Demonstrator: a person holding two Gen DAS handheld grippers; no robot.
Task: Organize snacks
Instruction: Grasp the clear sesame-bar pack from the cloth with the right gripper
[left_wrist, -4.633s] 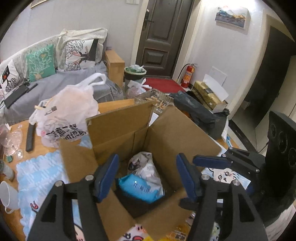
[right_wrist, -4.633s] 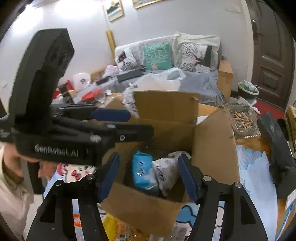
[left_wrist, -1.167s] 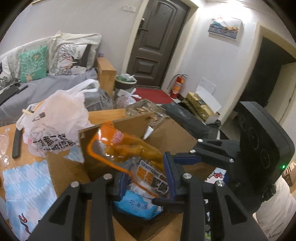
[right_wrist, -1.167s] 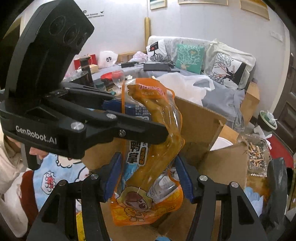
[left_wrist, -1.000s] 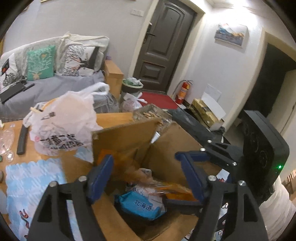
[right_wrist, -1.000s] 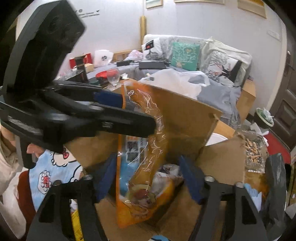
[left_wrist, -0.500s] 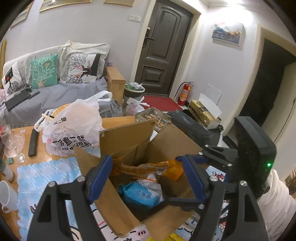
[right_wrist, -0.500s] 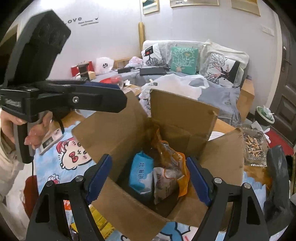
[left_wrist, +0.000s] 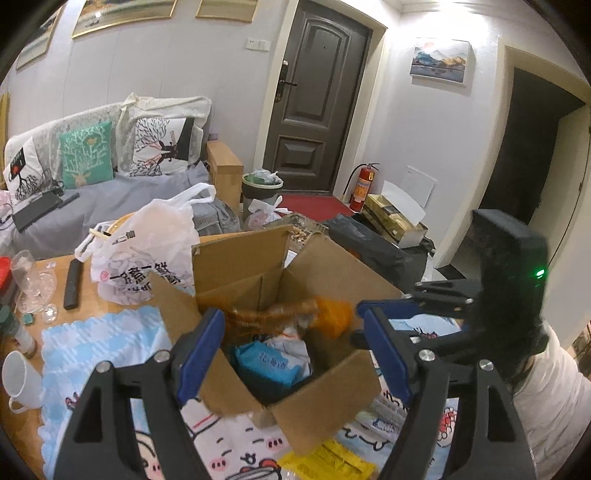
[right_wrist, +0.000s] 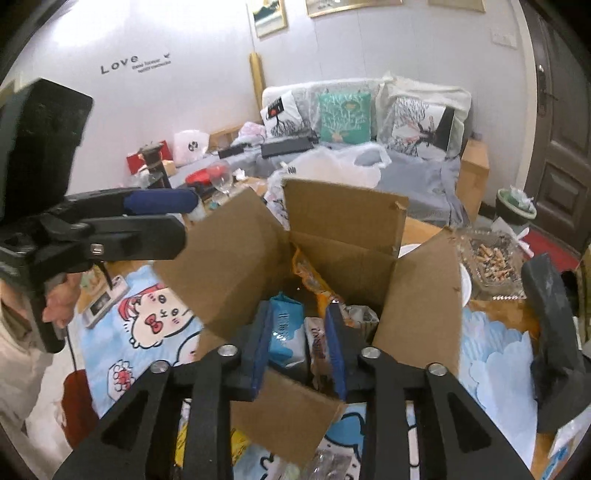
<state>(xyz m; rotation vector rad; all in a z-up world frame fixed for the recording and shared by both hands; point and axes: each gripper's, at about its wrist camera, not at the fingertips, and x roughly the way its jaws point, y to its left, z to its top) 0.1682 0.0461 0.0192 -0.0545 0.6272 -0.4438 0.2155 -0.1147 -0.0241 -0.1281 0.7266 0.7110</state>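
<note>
The right tongs (right_wrist: 297, 341) hung just above the near edge of the cardboard box (right_wrist: 417, 295), their jaws closing with nothing between them; the packets seen in the gap lay lower, inside the box. The left tongs (left_wrist: 291, 347) stood apart and empty over that same near edge, presumably because both had no load to carry. Inside the box, the blue packet (left_wrist: 264, 363) lay flat near the front beside a pale packet (right_wrist: 318, 341). Farther in, the orange snack bag (left_wrist: 295, 314) leaned against the back wall, probably resting where it had settled. The box's flaps stood open, leaving the top clear for loading. Beyond the box, a white plastic bag (left_wrist: 147, 243) sat on the worktop (left_wrist: 85, 295).
</note>
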